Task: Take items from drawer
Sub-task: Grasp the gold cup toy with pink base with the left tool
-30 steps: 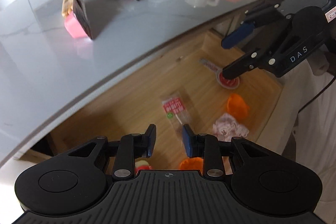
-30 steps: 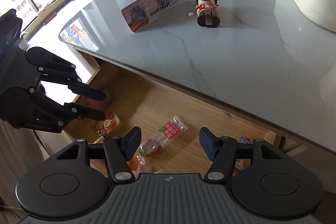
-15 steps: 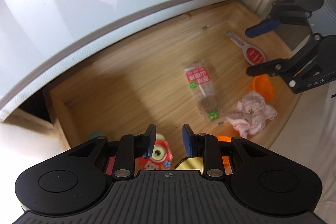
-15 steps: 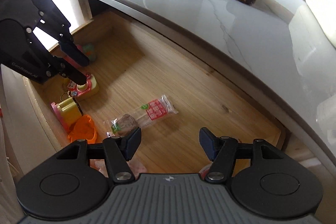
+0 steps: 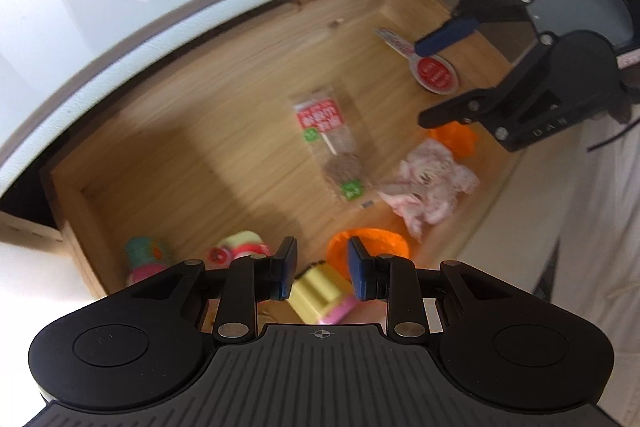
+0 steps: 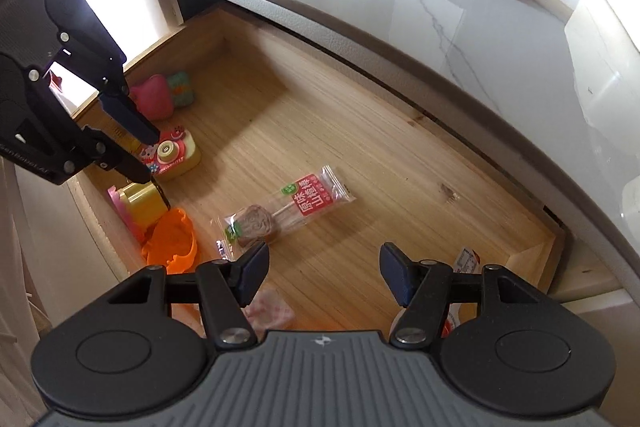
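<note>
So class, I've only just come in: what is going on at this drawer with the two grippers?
A person holds a gripper in each hand over an open wooden drawer under a marble counter. Nothing is picked up yet. The left gripper hangs, jaws apart and empty, above a yellow and pink toy near the drawer's front edge. The right gripper, open wider, points down near the wrapped lollipop snack. An orange cup, a toy camera and other small items lie in the drawer.

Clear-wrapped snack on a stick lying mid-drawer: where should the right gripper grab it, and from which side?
Probably the brown puck end of the wrapped snack, the thickest part. It lies flat on the drawer floor with bare wood all round, so come straight down from above with the right gripper, jaws astride the width, across the stick's line. The flat film end offers little to pinch.
</note>
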Demonstrator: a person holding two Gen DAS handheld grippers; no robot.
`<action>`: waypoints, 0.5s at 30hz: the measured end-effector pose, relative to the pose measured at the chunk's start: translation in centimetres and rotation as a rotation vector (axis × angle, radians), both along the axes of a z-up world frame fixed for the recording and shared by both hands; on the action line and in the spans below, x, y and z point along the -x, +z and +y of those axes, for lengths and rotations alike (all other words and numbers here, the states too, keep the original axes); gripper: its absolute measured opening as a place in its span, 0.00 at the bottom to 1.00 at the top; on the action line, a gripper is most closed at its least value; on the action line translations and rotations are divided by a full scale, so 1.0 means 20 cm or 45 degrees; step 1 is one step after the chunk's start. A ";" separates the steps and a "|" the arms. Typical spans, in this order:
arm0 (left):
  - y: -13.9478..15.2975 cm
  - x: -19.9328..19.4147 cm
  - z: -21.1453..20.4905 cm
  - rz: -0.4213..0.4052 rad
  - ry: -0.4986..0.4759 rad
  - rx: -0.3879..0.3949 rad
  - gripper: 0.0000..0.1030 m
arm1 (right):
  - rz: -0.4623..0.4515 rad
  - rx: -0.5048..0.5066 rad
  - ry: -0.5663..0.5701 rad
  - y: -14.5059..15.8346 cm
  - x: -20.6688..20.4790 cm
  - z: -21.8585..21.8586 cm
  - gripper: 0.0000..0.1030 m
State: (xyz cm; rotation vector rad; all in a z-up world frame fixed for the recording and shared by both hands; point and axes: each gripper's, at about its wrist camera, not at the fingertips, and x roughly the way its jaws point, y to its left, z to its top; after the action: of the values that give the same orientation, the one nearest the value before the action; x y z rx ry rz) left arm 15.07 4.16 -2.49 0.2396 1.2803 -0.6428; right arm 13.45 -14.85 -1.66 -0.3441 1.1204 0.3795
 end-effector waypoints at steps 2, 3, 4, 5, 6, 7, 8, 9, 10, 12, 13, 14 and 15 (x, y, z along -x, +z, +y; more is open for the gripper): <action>0.00 0.00 0.01 0.040 -0.010 0.011 0.29 | 0.008 0.001 0.002 0.00 0.01 0.00 0.60; 0.00 0.01 0.02 0.046 -0.004 0.005 0.29 | 0.013 0.003 0.001 0.00 0.01 0.00 0.60; 0.01 0.00 0.04 0.047 0.008 -0.003 0.29 | 0.021 0.004 -0.004 0.00 0.01 0.00 0.60; 0.01 0.00 0.06 0.052 0.029 -0.008 0.29 | 0.030 0.005 -0.013 -0.01 0.00 -0.01 0.60; 0.01 0.00 0.09 0.067 0.056 -0.004 0.29 | 0.044 0.000 -0.027 -0.01 -0.01 -0.01 0.60; 0.00 -0.01 0.11 0.088 0.087 0.002 0.29 | 0.055 -0.014 -0.040 -0.01 -0.01 -0.02 0.60; -0.01 -0.02 0.14 0.120 0.136 0.006 0.29 | 0.064 -0.028 -0.051 -0.01 -0.02 -0.03 0.60; -0.02 -0.03 0.17 0.146 0.177 0.008 0.29 | 0.076 -0.038 -0.065 -0.02 -0.02 -0.04 0.60; -0.03 -0.04 0.18 0.168 0.206 0.015 0.29 | 0.090 -0.042 -0.078 -0.03 -0.02 -0.05 0.60; -0.06 -0.06 0.20 0.227 0.263 0.048 0.29 | 0.107 -0.049 -0.092 -0.04 -0.03 -0.06 0.60; -0.07 -0.07 0.21 0.259 0.285 0.066 0.29 | 0.114 -0.052 -0.098 -0.04 -0.03 -0.07 0.60; -0.07 -0.07 0.21 0.282 0.301 0.080 0.29 | 0.117 -0.054 -0.101 -0.04 -0.03 -0.07 0.60; -0.08 -0.08 0.20 0.293 0.303 0.077 0.29 | 0.115 -0.055 -0.099 -0.04 -0.03 -0.07 0.60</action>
State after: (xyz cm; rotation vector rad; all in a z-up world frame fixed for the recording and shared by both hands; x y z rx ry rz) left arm 16.70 8.22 -4.08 -0.0384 1.4807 -0.5134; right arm 14.00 -16.24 -2.45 -0.2461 1.2085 0.3526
